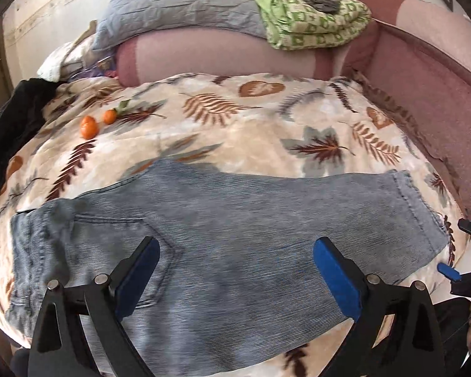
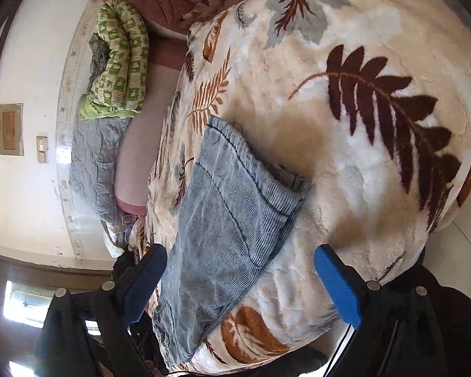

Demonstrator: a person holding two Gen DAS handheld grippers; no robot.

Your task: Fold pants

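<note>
Lying flat across the near half of the leaf-print blanket (image 1: 204, 138), the grey-blue pants (image 1: 235, 220) stretch from left to right in the left wrist view, waistband and back pocket at the left, leg hem at the right. Two small oranges (image 1: 97, 122) sit on the blanket well beyond the waistband, toward the far left. Behind the blanket runs a pink sofa back (image 1: 204, 53) with a grey pillow (image 1: 179, 9) on top and a green patterned quilt (image 1: 311, 19) to its right.

Over the seat of the pants hangs the left gripper (image 1: 235, 270), its blue-padded fingers (image 1: 336, 279) spread wide with nothing between them. Whether they touch the cloth I cannot tell.

At the far right edge, just past the hem, part of the right gripper (image 1: 452, 271) shows. From its own camera the right gripper (image 2: 240, 278) is also spread wide and holds nothing; the pants (image 2: 223, 220) leg hem lies on the blanket (image 2: 361, 125) ahead of its fingers (image 2: 337, 286).
</note>
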